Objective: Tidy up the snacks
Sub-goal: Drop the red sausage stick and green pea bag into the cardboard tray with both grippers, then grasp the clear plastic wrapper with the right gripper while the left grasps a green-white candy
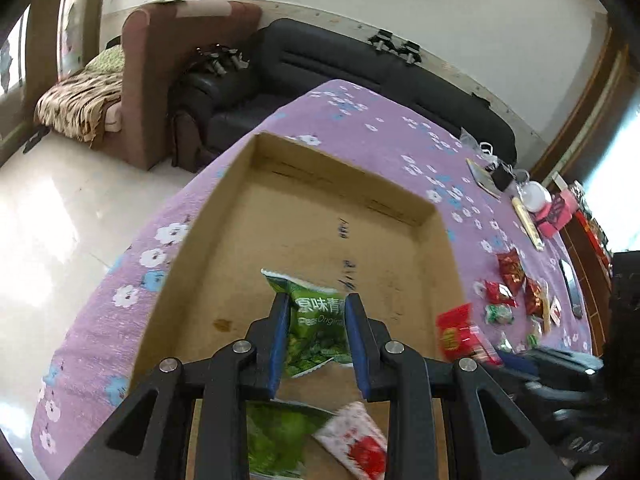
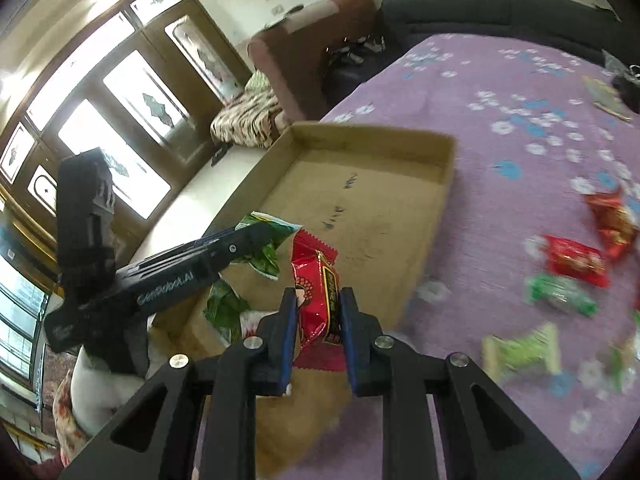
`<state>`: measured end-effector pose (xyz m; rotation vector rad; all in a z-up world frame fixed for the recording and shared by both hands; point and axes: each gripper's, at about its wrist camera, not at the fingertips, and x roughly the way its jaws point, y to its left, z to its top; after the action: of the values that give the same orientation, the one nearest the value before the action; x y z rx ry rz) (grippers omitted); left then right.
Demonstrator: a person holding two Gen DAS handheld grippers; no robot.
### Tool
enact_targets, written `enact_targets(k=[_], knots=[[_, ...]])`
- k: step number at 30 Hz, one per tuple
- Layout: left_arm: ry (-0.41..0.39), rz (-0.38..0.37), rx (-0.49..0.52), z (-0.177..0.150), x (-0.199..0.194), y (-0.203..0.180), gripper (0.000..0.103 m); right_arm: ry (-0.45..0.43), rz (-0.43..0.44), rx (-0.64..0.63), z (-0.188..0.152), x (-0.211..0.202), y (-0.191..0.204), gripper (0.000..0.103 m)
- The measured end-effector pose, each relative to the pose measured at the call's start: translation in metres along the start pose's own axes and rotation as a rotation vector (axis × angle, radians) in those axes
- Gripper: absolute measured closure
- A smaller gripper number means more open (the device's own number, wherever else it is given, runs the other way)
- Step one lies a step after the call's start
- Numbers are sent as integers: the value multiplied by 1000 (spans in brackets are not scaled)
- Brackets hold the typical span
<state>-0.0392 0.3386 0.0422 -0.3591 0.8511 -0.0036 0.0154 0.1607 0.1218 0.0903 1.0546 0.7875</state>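
My left gripper (image 1: 316,304) is shut on a green pea snack packet (image 1: 316,320) and holds it above the near part of the shallow cardboard tray (image 1: 192,248). Below it in the tray lie another green packet (image 1: 280,436) and a white-and-red packet (image 1: 356,440). My right gripper (image 2: 318,300) is shut on a red snack packet (image 2: 316,296) over the tray's near right edge (image 2: 434,216). The left gripper (image 2: 244,242) with its green packet (image 2: 266,240) shows in the right wrist view. Several loose red and green snacks (image 2: 576,262) lie on the purple cloth to the right.
The tray sits on a table under a purple flowered cloth (image 1: 360,120). At the table's far right lie a white jar (image 1: 534,194), a pink box (image 1: 558,212), a phone (image 1: 570,286) and small clutter. A black sofa (image 1: 320,64) and brown armchair (image 1: 160,80) stand beyond the table.
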Motion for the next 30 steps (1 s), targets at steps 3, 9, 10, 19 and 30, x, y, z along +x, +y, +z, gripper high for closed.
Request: enact_targets(k=[3,9,10,19,30], knots=[[3,-16,-26,1,1,7,74,29,-16,-15,1,20,9,83],[-21,-58,-58,3,-9,15,51,25,-60,-42,-1,30,19,79],[-34,-64,-63,3,-13,15,50,24,-58,-45,0,30,20,77],[-192,-121,-72,2,-70,-8,27,-120,-100,-59,-11,-41,10,62],[-205,-355,-50,-16,-77,-83,22,-265,-357,199,-74,-171,-141,27]])
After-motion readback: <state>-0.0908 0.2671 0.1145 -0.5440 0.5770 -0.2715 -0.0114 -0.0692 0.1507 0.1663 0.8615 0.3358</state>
